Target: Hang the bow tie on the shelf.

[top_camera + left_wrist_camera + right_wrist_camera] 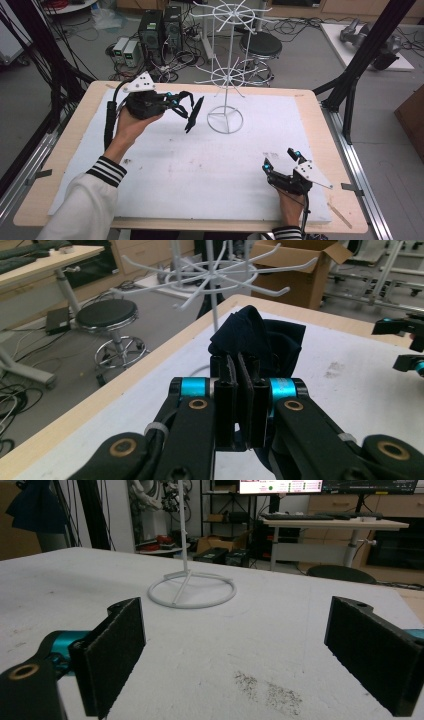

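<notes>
A dark navy cloth [195,116] hangs above the white mat, pinched in my left gripper [180,102], which a hand holds up at the back left. In the left gripper view the jaws [241,372] are shut on the folded cloth [265,337], which bunches up beyond them. Just right of the cloth stands a white wire rack [227,75] with hooked arms on two tiers; its ring base [225,120] rests on the mat. My right gripper [279,157] sits low at the front right, open, with nothing between its pads [117,645]. The ring base [192,592] lies ahead of it.
The white mat [200,170] covers a wooden table [65,150]. Black frame posts [360,60] stand at both sides. A stool [260,47], computers and cables are on the floor behind. A cardboard box [295,270] sits beyond the table's far edge.
</notes>
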The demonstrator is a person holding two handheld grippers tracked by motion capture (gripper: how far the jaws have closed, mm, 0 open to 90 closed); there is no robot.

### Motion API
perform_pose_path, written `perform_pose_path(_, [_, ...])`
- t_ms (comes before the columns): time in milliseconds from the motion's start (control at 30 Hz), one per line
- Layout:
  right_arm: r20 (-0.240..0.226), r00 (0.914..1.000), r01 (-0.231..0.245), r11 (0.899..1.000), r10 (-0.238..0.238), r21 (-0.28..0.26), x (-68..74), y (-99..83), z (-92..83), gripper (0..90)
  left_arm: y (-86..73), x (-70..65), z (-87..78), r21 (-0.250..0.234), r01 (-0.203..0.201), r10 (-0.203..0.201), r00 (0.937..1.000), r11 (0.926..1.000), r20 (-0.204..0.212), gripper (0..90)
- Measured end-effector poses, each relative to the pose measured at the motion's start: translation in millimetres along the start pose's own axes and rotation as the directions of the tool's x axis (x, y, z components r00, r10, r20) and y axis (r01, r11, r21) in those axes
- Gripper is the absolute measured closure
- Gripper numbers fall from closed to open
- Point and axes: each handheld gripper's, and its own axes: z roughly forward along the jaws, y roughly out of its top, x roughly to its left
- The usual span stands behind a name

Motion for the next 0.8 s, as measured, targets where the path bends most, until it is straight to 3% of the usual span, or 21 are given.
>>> perform_pose_path(200, [-0.001, 1.0, -0.002, 1.0, 0.002, 0.0, 0.0, 0.0, -0.1, 8.5, 8.2, -7.7, 10.5, -0.014, -0.007, 0.008, 0.9988, 0.9999, 0.049, 86.0])
perform_pose_path(800, [-0.001, 1.0, -0.003, 1.0, 0.003, -0.001, -0.1, -0.1, -0.1, 8.5, 21.1, -24.8, 32.5, 0.003, -0.049, 0.048, 0.9953, 0.9988, 0.084, 85.9])
